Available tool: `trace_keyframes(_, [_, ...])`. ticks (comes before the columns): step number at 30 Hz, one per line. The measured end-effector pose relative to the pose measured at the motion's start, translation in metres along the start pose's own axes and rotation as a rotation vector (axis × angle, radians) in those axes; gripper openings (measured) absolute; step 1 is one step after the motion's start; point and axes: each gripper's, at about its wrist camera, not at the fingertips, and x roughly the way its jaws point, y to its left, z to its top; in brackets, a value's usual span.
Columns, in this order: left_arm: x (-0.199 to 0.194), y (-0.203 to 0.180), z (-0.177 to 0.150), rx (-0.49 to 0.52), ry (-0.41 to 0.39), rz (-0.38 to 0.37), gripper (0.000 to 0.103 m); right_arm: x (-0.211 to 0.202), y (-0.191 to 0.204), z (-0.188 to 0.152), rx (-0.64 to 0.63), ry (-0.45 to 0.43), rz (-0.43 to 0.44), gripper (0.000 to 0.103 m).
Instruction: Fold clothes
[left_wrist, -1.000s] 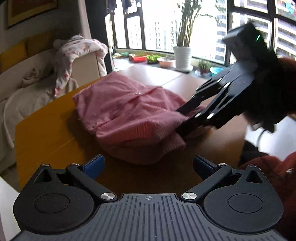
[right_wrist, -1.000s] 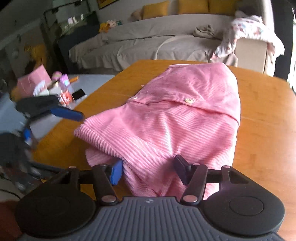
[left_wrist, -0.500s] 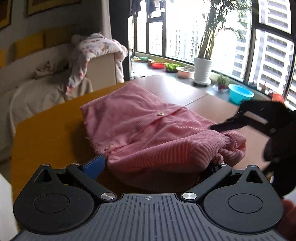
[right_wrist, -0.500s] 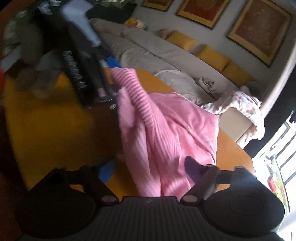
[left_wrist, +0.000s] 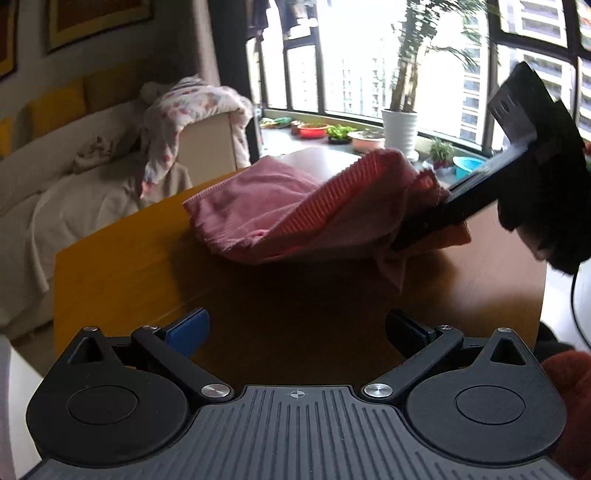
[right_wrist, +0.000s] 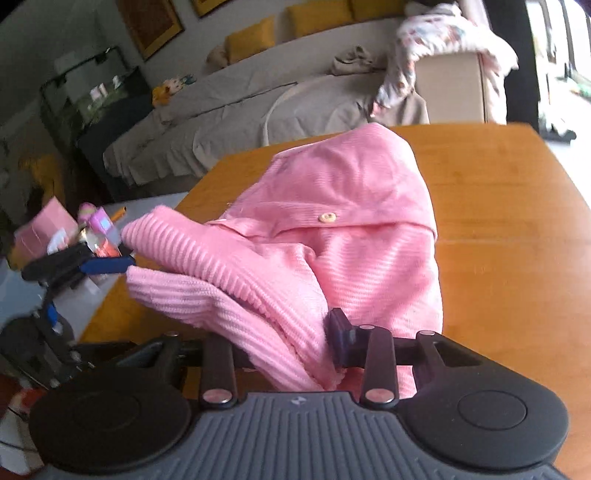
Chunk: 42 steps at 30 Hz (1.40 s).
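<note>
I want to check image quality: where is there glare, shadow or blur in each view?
Left wrist view: the windows are blown out, and the pink garment and table under it lie in shadow. Right wrist view: even light, the garment sharp enough to show its button, the left gripper slightly blurred.

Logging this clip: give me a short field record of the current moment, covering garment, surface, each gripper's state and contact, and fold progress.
garment: pink ribbed cardigan with a pale button
surface: wooden table
right gripper: shut on the cardigan's ribbed edge, that end lifted off the table
left gripper: open, holding nothing, clear of the cloth
garment far end: resting on the table
fold progress: partly folded, not flat
background: covered sofa, potted plant by the window
</note>
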Motion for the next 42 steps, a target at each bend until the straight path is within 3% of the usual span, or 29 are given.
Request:
trace_keyframes(5, [0.008,-0.015,0.013,0.102,-0.054,-0.025,0.103,-0.026,0.011,0.017,-0.042,-0.064,-0.006,0.023])
trace_keyframes(10, [0.005,-0.030,0.019,0.161,-0.117,-0.026,0.103,-0.056,0.047,0.026,-0.306,-0.129,-0.116,0.019])
trace_keyframes(13, [0.009,-0.037,0.017,0.176,-0.118,-0.034,0.103,-0.053,0.058,0.012,-0.389,-0.089,-0.143,0.017])
trace_keyframes(17, [0.014,-0.046,0.014,0.195,-0.118,-0.045,0.103,-0.043,0.065,-0.002,-0.402,-0.044,-0.142,0.014])
trace_keyframes(22, [0.025,-0.064,0.017,0.259,-0.161,-0.035,0.103,-0.061,0.085,-0.007,-0.490,-0.006,-0.122,0.012])
trace_keyframes(27, [0.055,-0.074,0.024,0.307,-0.174,-0.128,0.103,-0.072,0.103,-0.001,-0.606,0.036,-0.131,0.012])
trace_keyframes(30, [0.068,-0.061,0.030,0.233,-0.177,-0.245,0.102,-0.068,0.104,0.012,-0.639,0.045,-0.126,0.012])
trace_keyframes(32, [0.080,-0.035,0.039,0.100,-0.160,-0.291,0.087,-0.064,0.099,0.025,-0.650,0.035,-0.111,0.013])
trace_keyframes(34, [0.093,-0.009,0.048,-0.033,-0.141,-0.336,0.069,-0.062,0.089,0.041,-0.650,0.012,-0.097,0.021])
trace_keyframes(35, [0.099,0.004,0.053,-0.100,-0.132,-0.358,0.062,-0.062,0.083,0.051,-0.645,-0.008,-0.093,0.033])
trace_keyframes(36, [0.105,0.018,0.057,-0.167,-0.123,-0.380,0.062,-0.063,0.077,0.059,-0.637,-0.039,-0.097,0.051])
trace_keyframes(38, [0.118,0.044,0.066,-0.301,-0.103,-0.423,0.062,-0.067,0.062,0.075,-0.607,-0.126,-0.117,0.076])
trace_keyframes(40, [0.129,0.067,0.073,-0.407,-0.084,-0.448,0.062,-0.070,0.045,0.088,-0.547,-0.201,-0.128,0.083])
trace_keyframes(42, [0.137,0.077,0.073,-0.428,-0.068,-0.419,0.066,-0.065,0.026,0.094,-0.465,-0.250,-0.151,0.097])
